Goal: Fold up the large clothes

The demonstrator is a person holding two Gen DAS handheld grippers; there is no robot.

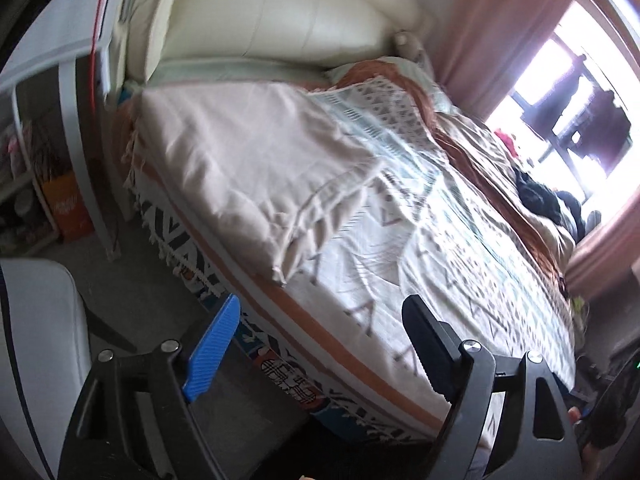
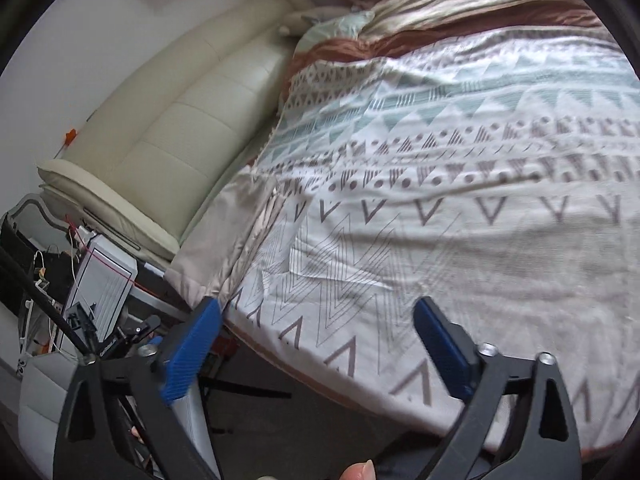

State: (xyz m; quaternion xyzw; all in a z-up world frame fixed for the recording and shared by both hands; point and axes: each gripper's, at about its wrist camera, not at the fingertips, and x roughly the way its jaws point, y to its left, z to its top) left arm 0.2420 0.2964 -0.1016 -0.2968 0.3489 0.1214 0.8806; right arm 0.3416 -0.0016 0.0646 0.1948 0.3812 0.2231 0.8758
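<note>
The bed (image 1: 460, 280) fills most of what I see, covered by a patterned spread (image 2: 440, 240) printed with triangles, chevrons and dots in grey and pale green. Its cream padded headboard (image 2: 180, 120) stands along the far end, and a rumpled brown and beige duvet (image 1: 500, 168) is bunched along the bed's far side, by the pink curtain (image 1: 500, 28) and the bright window.

The garment I am working on, a large pale pink cloth (image 1: 248, 168), lies folded into a thick rectangle on the near side of the bed, up toward the headboard end. One long edge runs close to the bed's side edge, and a folded corner points toward my left gripper (image 1: 320, 344). In the right wrist view only a strip of it shows, at the bed's left edge beside the headboard.

My left gripper's jaws stand wide apart and have nothing between them; no pad touches cloth. It hangs above the bed's near edge, tilted downward, one blue-padded finger (image 1: 212, 352) over the floor and the other over the spread, well short of the cloth.

My right gripper (image 2: 316, 344) is spread as wide as it goes, also empty, with both blue pads clear of the fabric. It points down across the bed's near edge, well apart from the cloth. A fingertip (image 2: 360, 472) of my hand shows at the bottom of that view.

A white chair (image 1: 40, 360) stands on the floor beside the bed.
</note>
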